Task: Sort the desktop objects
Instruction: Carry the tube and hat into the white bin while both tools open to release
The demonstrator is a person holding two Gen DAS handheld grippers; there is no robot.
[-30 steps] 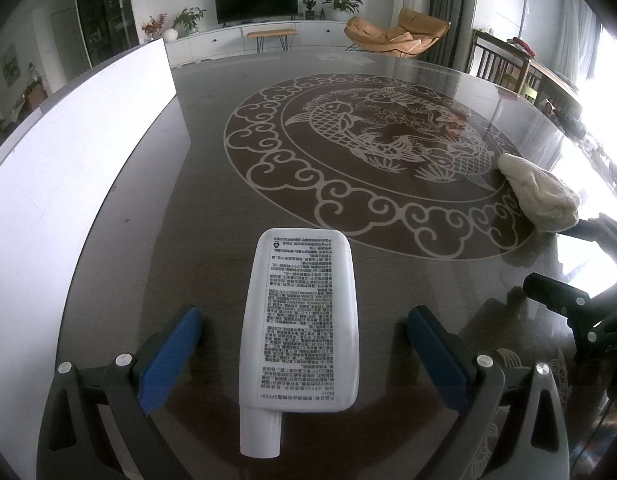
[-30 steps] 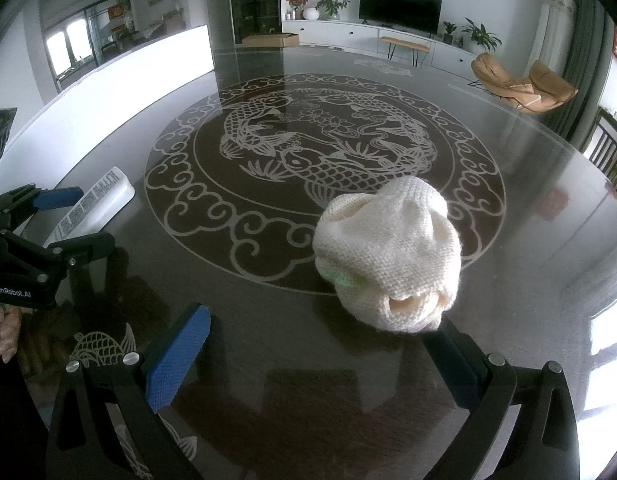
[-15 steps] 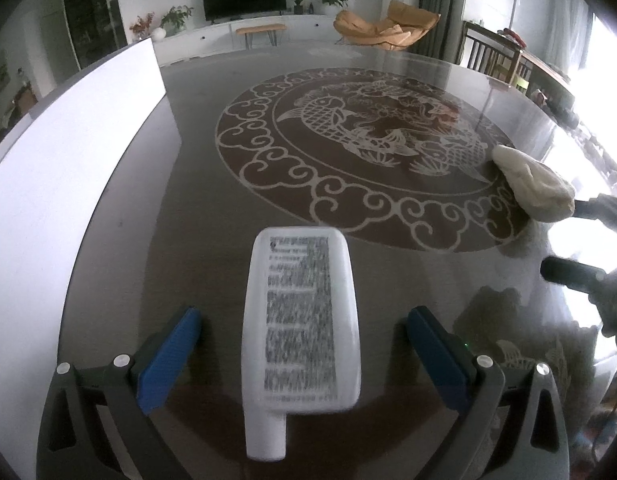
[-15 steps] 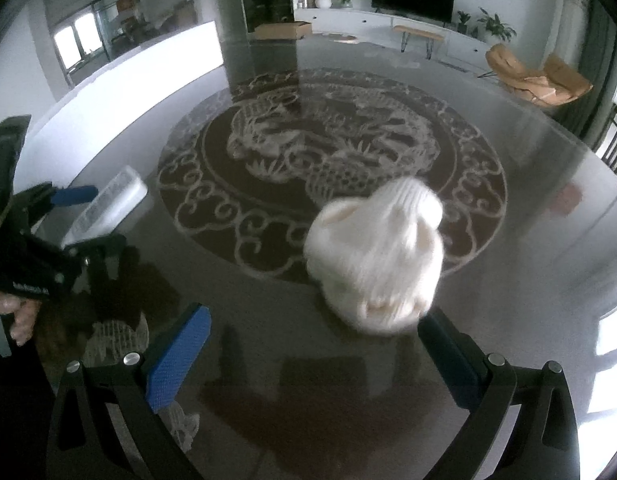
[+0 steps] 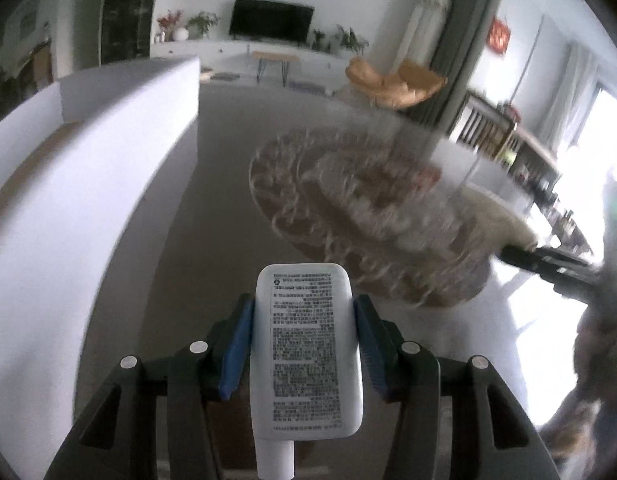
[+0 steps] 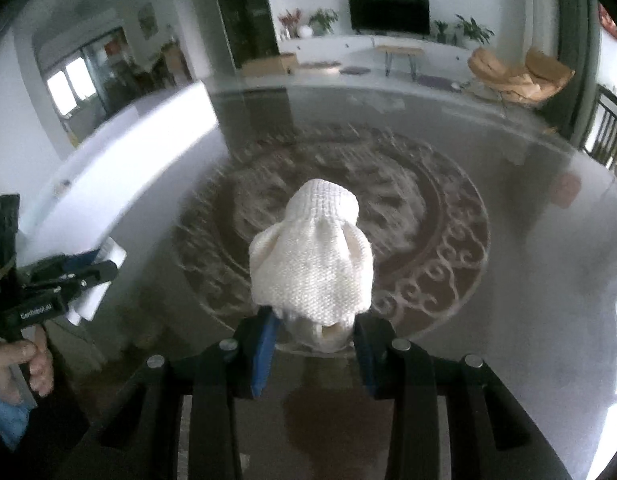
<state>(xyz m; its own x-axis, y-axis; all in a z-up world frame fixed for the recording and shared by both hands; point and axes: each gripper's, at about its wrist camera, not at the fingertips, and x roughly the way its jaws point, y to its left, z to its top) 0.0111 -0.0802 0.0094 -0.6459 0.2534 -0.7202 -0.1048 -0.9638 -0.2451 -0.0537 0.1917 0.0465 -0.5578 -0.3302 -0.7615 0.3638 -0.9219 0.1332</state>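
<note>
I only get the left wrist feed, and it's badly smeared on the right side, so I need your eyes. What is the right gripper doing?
Observer: The right gripper is shut on a cream knitted hat, pinched at its near end between the blue pads.
Operator: Is my tube visible from over there?
Observer: Only partly. The left gripper shows at the left edge of the right wrist view, with a bit of the white tube poking past its fingers.
Operator: Who's holding my handle?
Observer: A bare hand grips it, low at that same left edge.
</note>
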